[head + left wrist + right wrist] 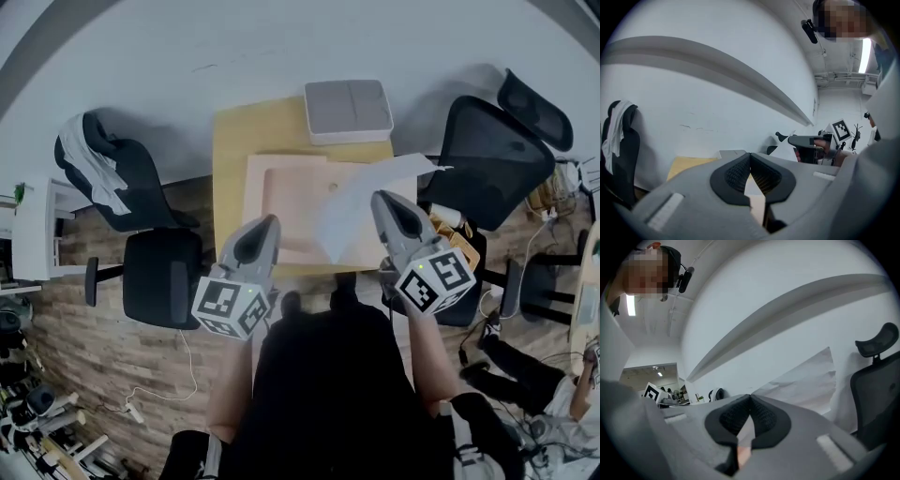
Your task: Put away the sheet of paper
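the sheet of paper (349, 214) is held up off the table (230, 155), over the right part of the pale pink mat (281, 192) that is laid on the yellow top. in the head view the sheet is seen as a white, slightly grey leaf, bent in a soft curve. its near corner hangs above the near edge of the mat and its far corner is pointed to the right, toward the black chair (487, 159) on that side. in the right gripper view the paper (806, 380) is shown faintly wrinkled, with shallow creases across it and a straight right edge rising against the white wall.

the right gripper (381, 199) is closed on the sheet: its ribbed black pads (761, 416) are brought together at the tips, and the paper is seen running out from behind them to the right.

the left gripper (271, 222) is held beside it, to the left, over the near left part of the mat and apart from the paper. its jaws are pressed together at the tips with nothing caught between them (750, 155).

a flat grey box (347, 108) is set at the far edge of the table. a second black chair (155, 272) is placed to the left of the table.
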Motion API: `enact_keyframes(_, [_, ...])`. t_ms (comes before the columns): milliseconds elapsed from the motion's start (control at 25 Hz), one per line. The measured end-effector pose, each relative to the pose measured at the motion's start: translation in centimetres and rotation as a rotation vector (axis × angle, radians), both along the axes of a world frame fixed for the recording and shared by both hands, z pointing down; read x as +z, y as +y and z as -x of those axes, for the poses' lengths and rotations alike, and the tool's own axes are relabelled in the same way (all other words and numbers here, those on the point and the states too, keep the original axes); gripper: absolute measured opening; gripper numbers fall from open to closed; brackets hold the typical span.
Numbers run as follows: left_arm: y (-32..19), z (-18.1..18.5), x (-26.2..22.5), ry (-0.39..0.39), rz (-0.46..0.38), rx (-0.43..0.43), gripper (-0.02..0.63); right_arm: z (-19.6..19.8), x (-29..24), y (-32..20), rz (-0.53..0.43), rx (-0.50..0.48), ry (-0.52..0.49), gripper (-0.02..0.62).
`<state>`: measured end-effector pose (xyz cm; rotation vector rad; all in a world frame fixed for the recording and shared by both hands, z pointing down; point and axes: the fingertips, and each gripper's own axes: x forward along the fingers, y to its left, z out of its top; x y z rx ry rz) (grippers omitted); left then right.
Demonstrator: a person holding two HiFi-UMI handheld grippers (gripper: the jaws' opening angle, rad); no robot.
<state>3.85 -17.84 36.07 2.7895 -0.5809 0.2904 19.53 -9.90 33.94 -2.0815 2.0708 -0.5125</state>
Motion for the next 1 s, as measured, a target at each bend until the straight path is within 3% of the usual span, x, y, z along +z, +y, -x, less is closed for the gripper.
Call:
enact_keyframes(640, [2.2, -1.1, 2.3, -0.026, 0.033, -0.232, 0.009, -2.1, 7.3, -2.2, 0.162, -0.259, -0.046, 0.002])
enact_keyframes(1000, [3.3, -1.1, 3.4, -0.036, 0.051, -0.266, 0.009, -2.4, 11.4, -1.4, 0.268, -0.322, -0.063, 0.002])
